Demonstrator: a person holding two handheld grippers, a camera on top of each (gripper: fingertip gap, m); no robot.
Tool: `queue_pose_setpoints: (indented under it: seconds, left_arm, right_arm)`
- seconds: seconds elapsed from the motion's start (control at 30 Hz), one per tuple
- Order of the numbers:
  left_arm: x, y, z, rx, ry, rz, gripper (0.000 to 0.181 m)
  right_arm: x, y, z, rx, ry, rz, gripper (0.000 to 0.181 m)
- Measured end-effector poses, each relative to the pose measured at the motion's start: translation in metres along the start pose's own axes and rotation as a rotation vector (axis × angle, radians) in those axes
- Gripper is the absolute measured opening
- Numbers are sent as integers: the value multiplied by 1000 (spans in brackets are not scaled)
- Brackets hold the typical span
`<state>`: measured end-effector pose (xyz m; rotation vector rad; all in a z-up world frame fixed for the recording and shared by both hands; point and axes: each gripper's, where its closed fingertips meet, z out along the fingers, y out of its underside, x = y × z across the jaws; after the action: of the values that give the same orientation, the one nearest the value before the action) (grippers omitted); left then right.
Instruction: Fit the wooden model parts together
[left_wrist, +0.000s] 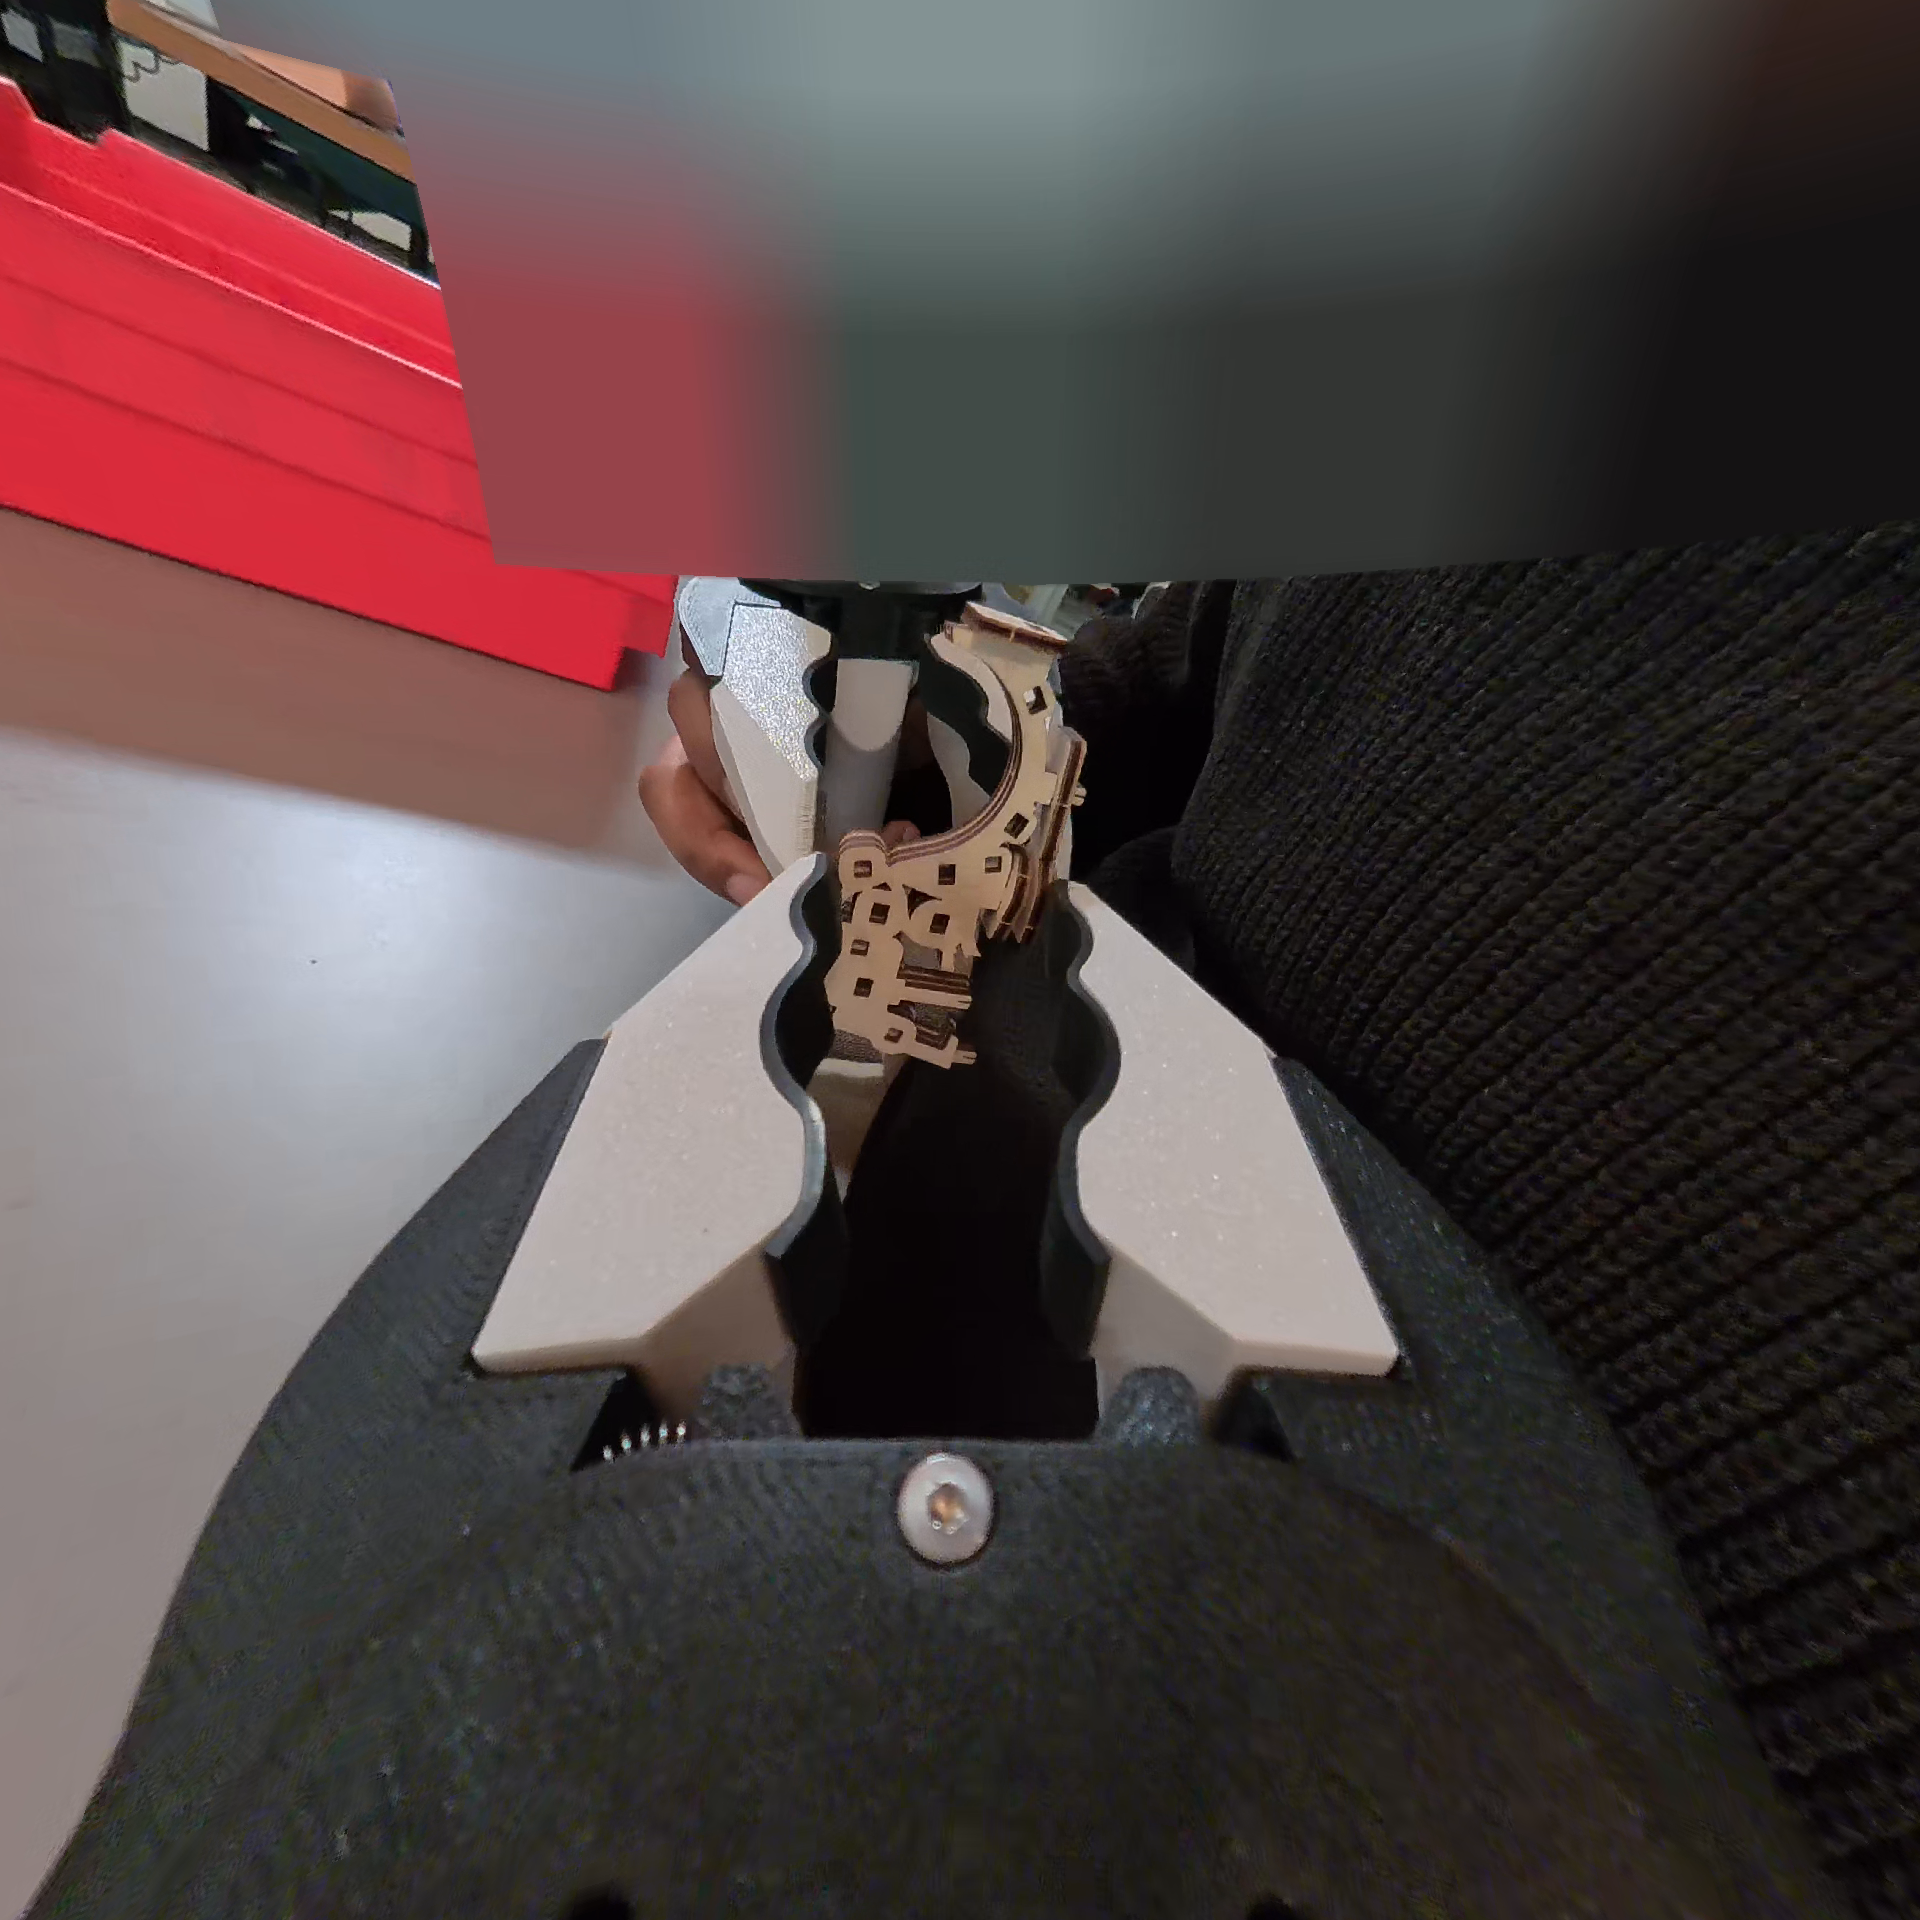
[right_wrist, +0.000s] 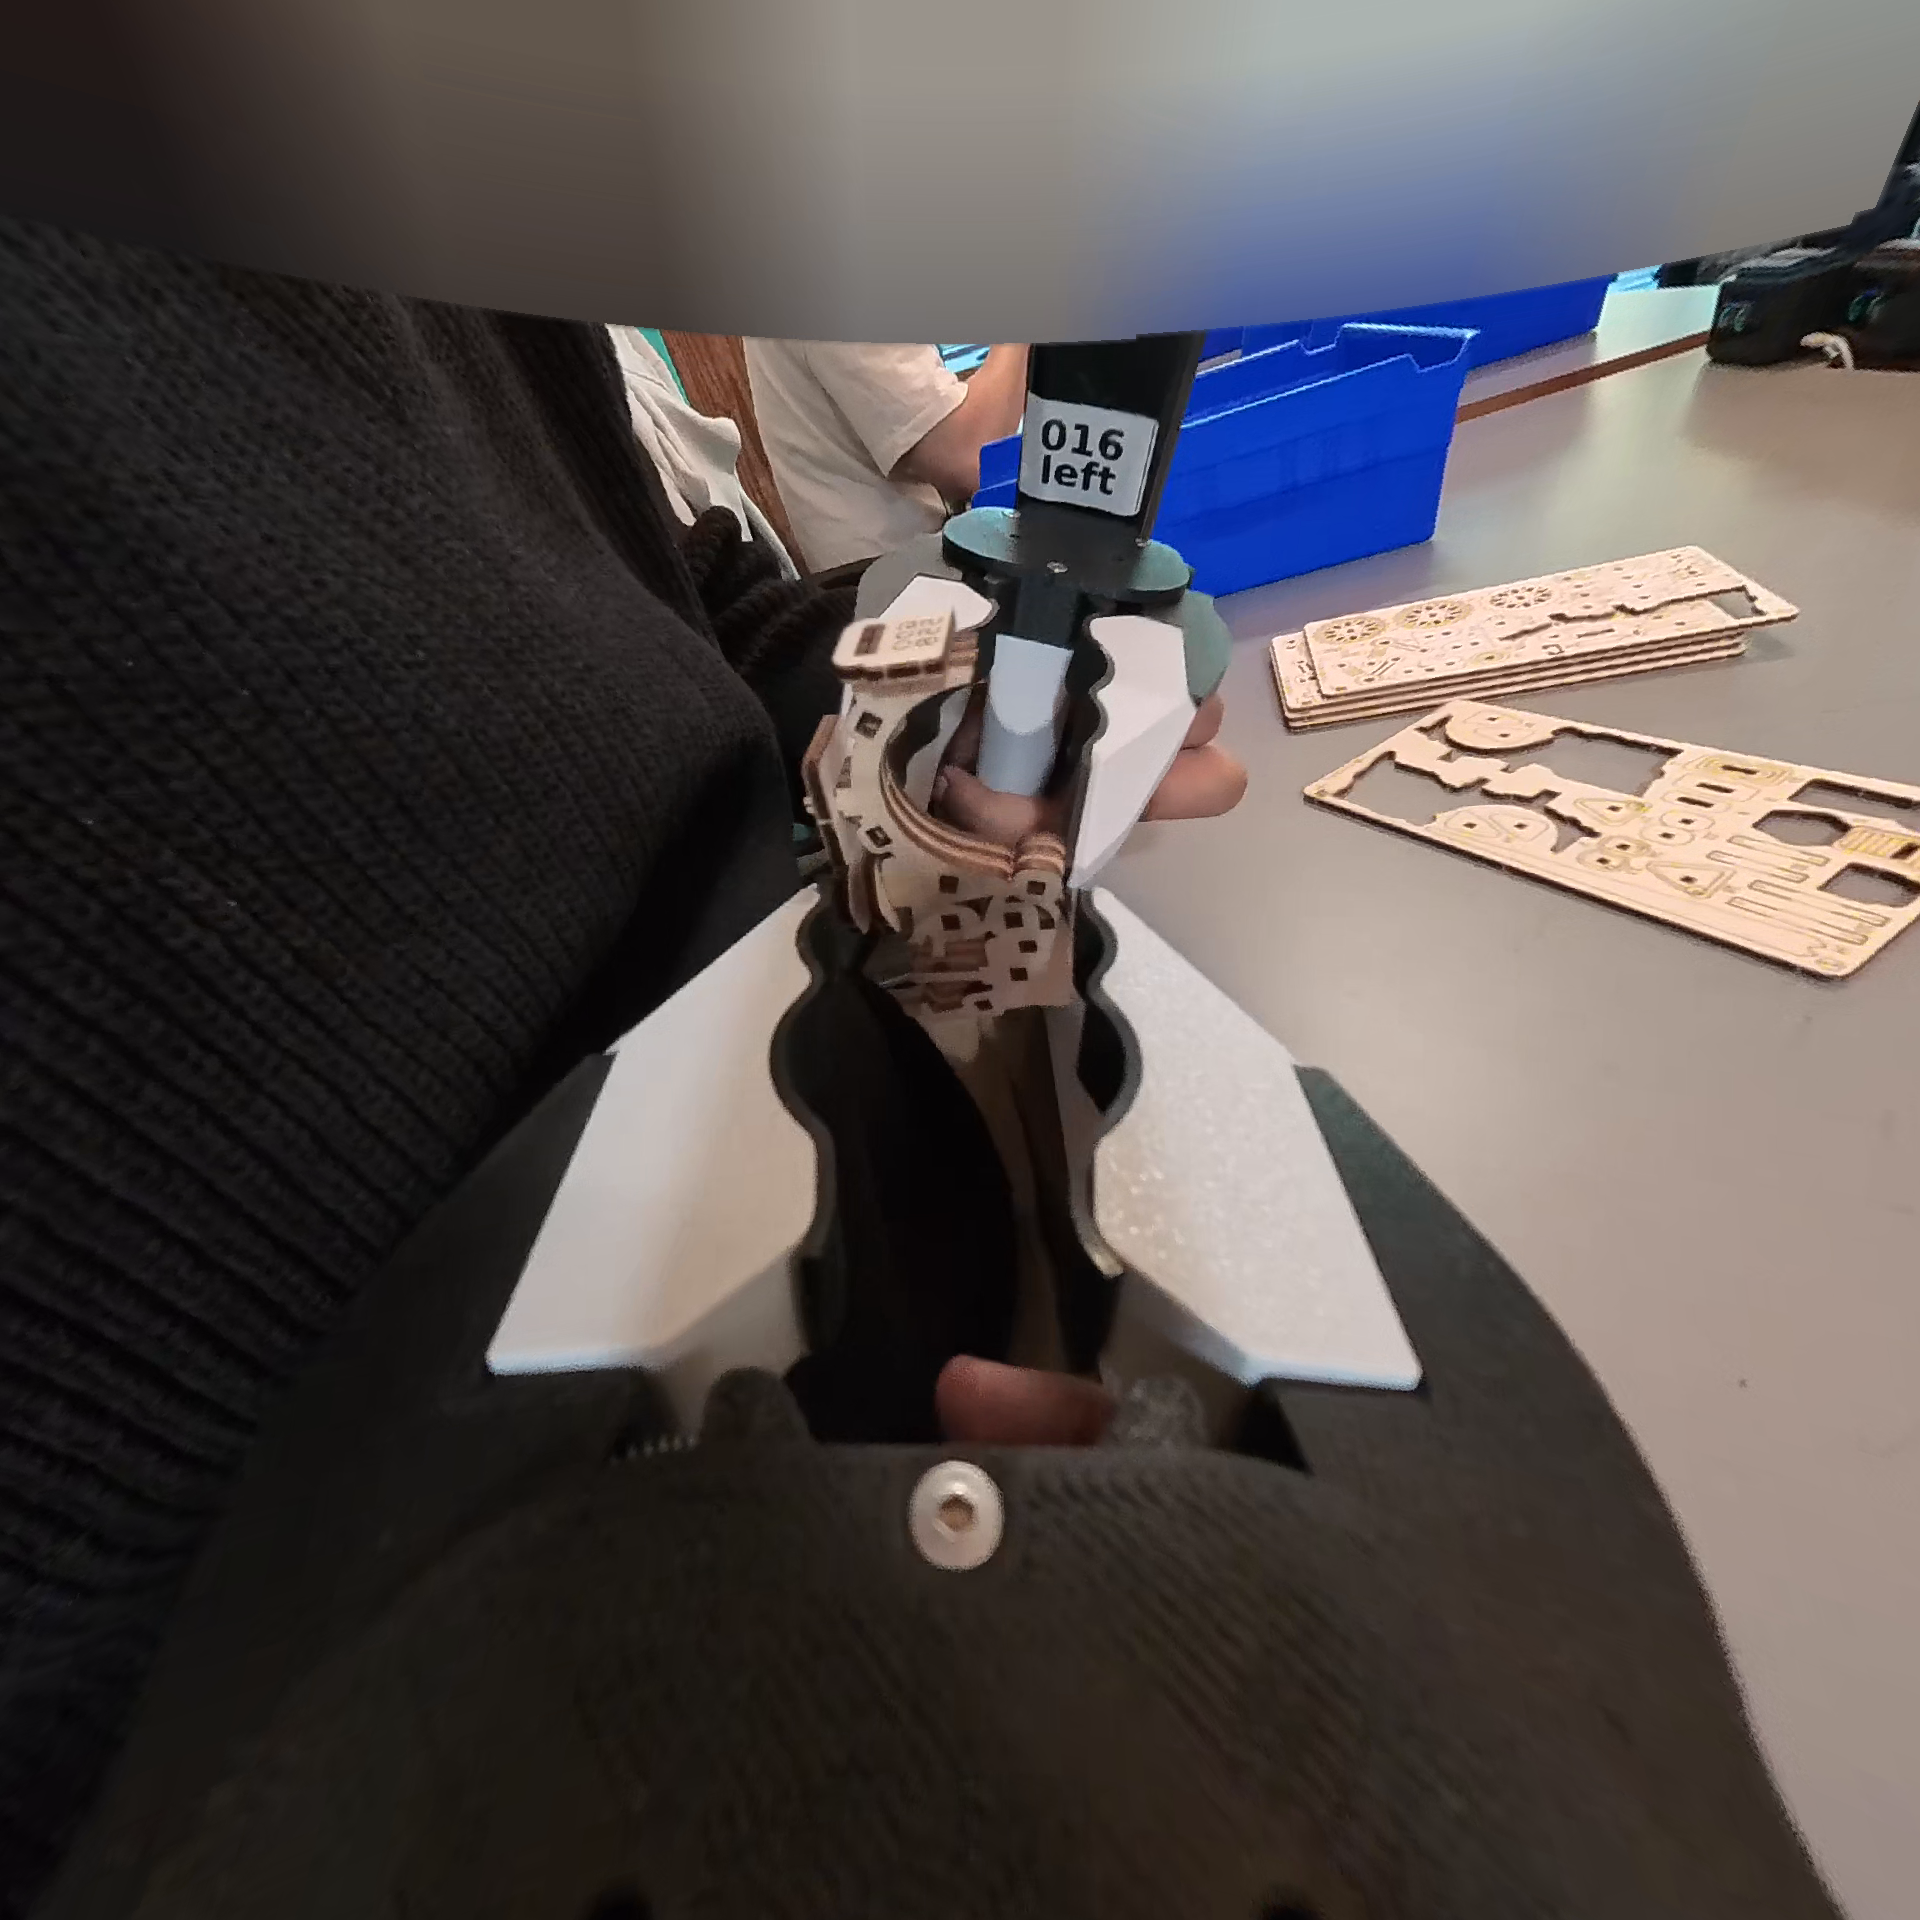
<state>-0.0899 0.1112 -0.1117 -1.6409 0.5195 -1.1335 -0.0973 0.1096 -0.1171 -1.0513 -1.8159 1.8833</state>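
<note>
While both grippers face each other above the bench (right_wrist: 1558, 1195), we hold a partly built wooden model (left_wrist: 935, 935). Our left gripper (left_wrist: 940, 904) and right gripper (right_wrist: 951, 935) each pinch it, jaws narrowly parted. Uncut part sheets (right_wrist: 1621, 842) lying far right suggest much remains.

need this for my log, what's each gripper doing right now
Left gripper: closed on the wooden model.
Right gripper: closed on the same wooden model, from the opposite end.
</note>
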Motion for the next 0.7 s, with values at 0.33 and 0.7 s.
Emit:
queue_pose_setpoints:
  seconds: [0.33, 0.7]
  left_arm:
    - [-3, -4, -1, 50, 65, -161, 39]
    - [-19, -5, 0, 115, 90, -412, 39]
  right_arm:
    - [1, 2, -1, -9, 21, -38, 43]
    - [13, 4, -4, -12, 2, 179, 42]
